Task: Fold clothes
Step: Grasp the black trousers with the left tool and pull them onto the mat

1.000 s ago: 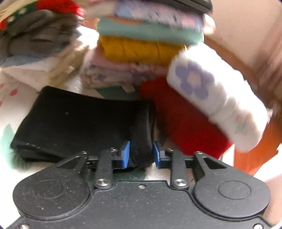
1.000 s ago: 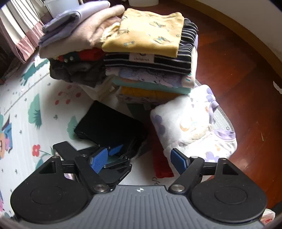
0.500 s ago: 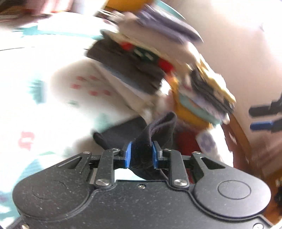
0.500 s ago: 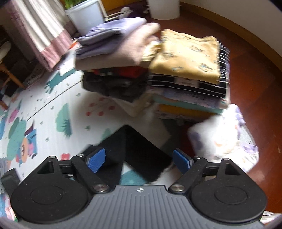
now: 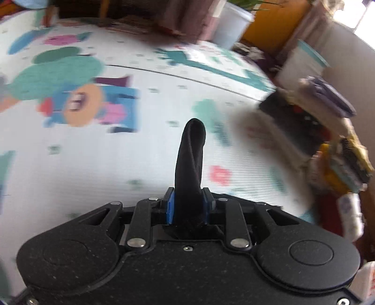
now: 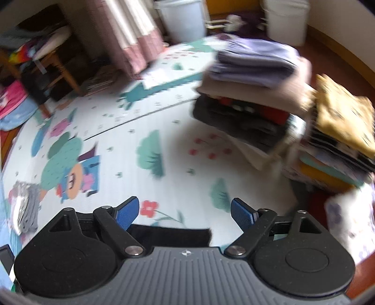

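A black garment is pinched in my left gripper, which is shut on it; a narrow fold of it sticks up between the blue pads above the patterned play mat. In the right wrist view, part of the same black cloth shows just below my right gripper. That gripper stands open over the mat, and nothing sits between its pads.
Two stacks of folded clothes stand at the mat's right, with a white floral garment beside them. A grey garment lies at the left. A wooden chair, a curtain and white bins line the back.
My left gripper lifted the black garment off the mat and swung left, away from the stacks. The right gripper also moved left and up, and its jaws widened a little.
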Demonstrator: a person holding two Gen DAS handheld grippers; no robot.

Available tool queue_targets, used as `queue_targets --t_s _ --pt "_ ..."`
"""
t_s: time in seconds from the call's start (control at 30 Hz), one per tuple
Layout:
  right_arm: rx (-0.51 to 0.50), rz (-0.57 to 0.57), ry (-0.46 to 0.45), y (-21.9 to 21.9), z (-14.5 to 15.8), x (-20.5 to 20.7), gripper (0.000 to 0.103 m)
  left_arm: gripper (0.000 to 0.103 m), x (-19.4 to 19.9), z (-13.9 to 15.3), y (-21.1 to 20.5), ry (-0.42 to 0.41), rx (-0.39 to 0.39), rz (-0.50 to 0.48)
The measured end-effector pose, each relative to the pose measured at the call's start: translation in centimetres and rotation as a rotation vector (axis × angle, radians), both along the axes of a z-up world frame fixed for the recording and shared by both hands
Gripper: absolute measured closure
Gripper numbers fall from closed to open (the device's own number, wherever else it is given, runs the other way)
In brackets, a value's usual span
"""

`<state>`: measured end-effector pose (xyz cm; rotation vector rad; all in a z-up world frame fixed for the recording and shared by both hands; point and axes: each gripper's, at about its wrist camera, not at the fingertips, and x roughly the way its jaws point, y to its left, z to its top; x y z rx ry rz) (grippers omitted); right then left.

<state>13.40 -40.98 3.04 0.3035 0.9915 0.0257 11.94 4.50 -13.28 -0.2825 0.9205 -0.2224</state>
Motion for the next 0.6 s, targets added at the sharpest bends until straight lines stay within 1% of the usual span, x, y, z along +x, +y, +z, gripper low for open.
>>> queue_targets --t_s 0.1,0.23,0.27,0.33,0.37,0.4,0.43,0.47,0.57,0.6 --pt "-0.032 0.075 -0.013 3.0 0.7 0.7 0.018 0.081 0.2 -0.4 4.0 0.014 0.024 0.067" --pt "-0.088 0.176 -0.005 6.3 0.7 1.2 0.018 0.08 1.1 -1.8 8.0 0.061 0.073 0.117" --pt "-0.103 0.199 0.002 7.0 0.6 1.3 0.018 0.078 1.4 -2.1 8.7 0.077 0.097 0.139" --pt "-0.137 0.237 0.017 8.2 0.2 1.4 0.018 0.076 2.0 -2.4 9.8 0.111 0.203 0.186" --pt "-0.144 0.247 0.024 8.6 0.1 1.5 0.018 0.071 2.2 -2.3 10.2 0.122 0.248 0.201" --pt "-0.147 0.254 0.031 8.9 -0.1 1.7 0.018 0.068 2.4 -1.9 10.7 0.116 0.266 0.205" --pt "-0.151 0.261 0.038 9.2 -0.2 1.8 0.018 0.06 2.4 -1.5 11.1 0.106 0.278 0.208" --pt "-0.152 0.266 0.043 9.6 -0.4 2.0 0.018 0.053 2.5 -0.9 11.5 0.095 0.281 0.212" --pt "-0.151 0.276 0.05 10.5 -0.6 2.5 0.018 0.052 2.8 1.1 12.3 0.081 0.273 0.195" --pt "-0.151 0.286 0.051 11.0 -0.6 2.7 0.018 0.052 3.0 2.1 12.2 0.072 0.285 0.169"
